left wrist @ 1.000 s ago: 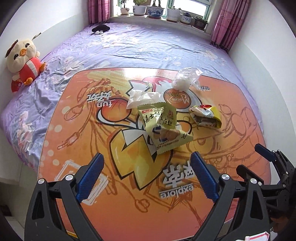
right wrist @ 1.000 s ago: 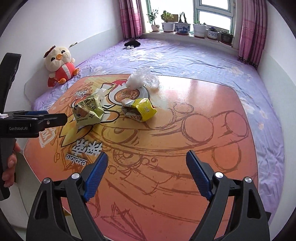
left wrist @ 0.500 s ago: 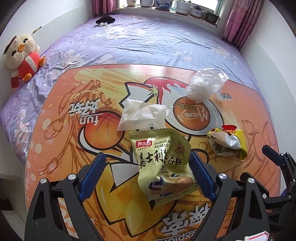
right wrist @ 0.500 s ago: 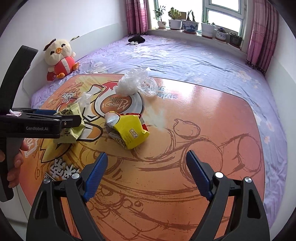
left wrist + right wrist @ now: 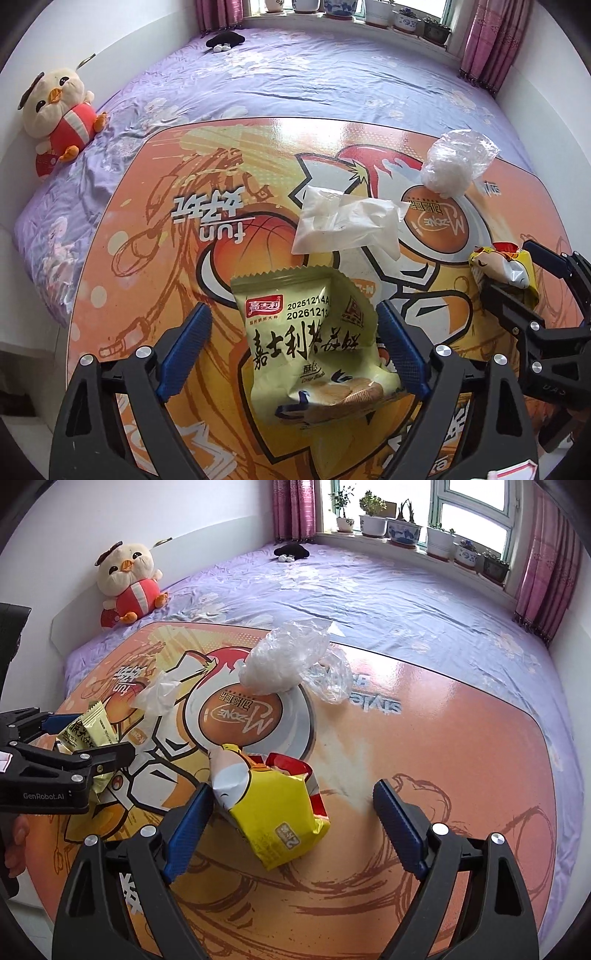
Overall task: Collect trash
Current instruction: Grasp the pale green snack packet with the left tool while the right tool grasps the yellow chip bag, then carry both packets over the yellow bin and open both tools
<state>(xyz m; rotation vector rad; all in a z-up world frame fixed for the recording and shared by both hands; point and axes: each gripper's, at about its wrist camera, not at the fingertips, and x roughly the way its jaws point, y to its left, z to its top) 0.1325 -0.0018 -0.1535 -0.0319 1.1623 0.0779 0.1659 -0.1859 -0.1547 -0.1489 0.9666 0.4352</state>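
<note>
A green snack wrapper (image 5: 314,350) lies flat on the orange printed tabletop (image 5: 147,221). My left gripper (image 5: 291,332) hangs open around it, its left pad clear of the foil. From the right wrist view the same wrapper (image 5: 92,727) shows between those fingers. A crumpled yellow wrapper (image 5: 277,812) sits between the fingers of my open right gripper (image 5: 291,805) and leans near the left finger. It also shows at the right edge of the left wrist view (image 5: 495,262). Farther back lie a white translucent bag (image 5: 343,225) and a crumpled clear plastic bag (image 5: 288,661).
The tabletop rests on a bed with a purple sheet (image 5: 388,602). A plush chick (image 5: 127,579) sits at the far left against the wall. Potted plants (image 5: 402,531) line the window sill. A person's hand (image 5: 14,845) holds the left gripper's handle.
Both grippers have moved forward and lower over the tabletop. The green wrapper now lies between the left fingers and the yellow wrapper between the right fingers.
</note>
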